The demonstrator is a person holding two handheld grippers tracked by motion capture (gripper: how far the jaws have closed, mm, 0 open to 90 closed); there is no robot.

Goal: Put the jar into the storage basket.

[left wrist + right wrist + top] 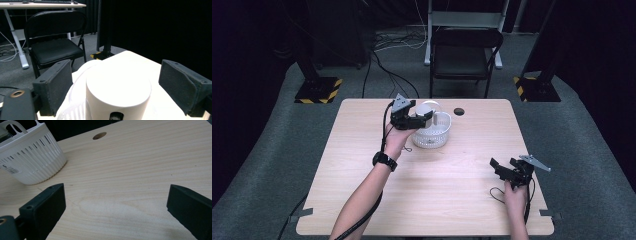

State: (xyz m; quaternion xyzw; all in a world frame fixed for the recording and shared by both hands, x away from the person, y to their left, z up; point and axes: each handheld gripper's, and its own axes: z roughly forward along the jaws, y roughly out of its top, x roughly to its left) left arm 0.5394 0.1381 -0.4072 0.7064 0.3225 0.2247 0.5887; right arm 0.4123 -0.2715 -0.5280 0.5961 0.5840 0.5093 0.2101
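On the left, a hand with a black watch (384, 160) on its wrist holds the left tongs (428, 117) up over the far middle of the wooden bench (437, 195). These tongs are spread wide. Between the two black jaws, but not touching either one, stands a white round cup (117, 96) (it looks like a short tube with a flat top). The jaw pads sit on each side of it with a gap left over. From the left gripper view, the cup stands in a white basket (432, 136) with thin slots in its wall, and the basket rests on the bench. Just past the basket there is a small dark hole (459, 111) in the bench top. Behind the bench stands a black folding chair (464, 55).

On the right, the other hand holds the right tongs (502, 165) low near the right edge of the bench, well apart from the basket. These tongs are spread wide too, and there is only bare wood between them. They point toward the basket and the hole (both far off).
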